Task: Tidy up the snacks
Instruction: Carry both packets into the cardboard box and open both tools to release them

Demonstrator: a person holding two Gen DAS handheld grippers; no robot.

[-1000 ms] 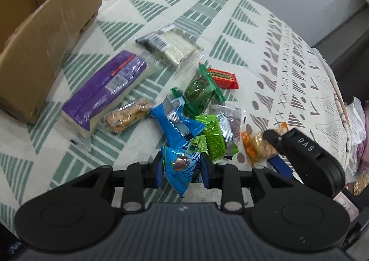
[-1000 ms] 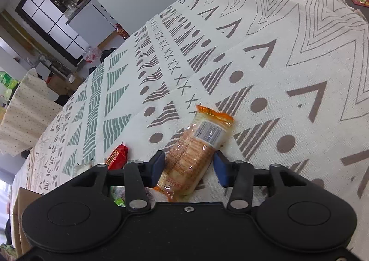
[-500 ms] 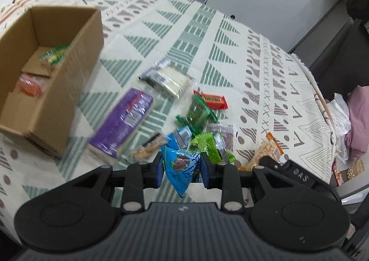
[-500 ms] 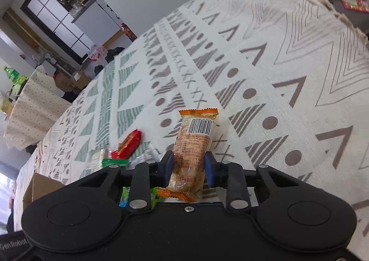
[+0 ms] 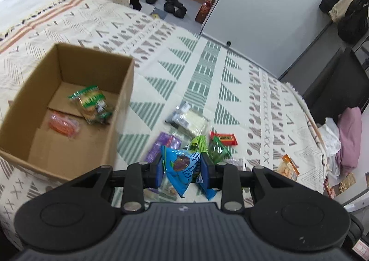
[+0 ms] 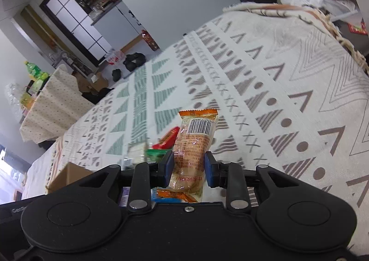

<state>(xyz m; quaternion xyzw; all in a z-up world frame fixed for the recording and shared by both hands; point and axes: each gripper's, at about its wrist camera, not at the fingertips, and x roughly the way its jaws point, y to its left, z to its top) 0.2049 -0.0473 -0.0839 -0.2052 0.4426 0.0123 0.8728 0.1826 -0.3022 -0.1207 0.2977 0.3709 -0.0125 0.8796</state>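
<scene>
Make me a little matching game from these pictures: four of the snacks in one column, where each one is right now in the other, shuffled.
Snacks:
1. blue packet
2. orange-ended packet
3. red bar
4. orange snack

Places:
A. lying on the patterned cloth
B. clamped in the right gripper
C. inside the cardboard box
D. clamped in the left gripper

Pairs: 1-D, 2-B, 3-A, 4-C
</scene>
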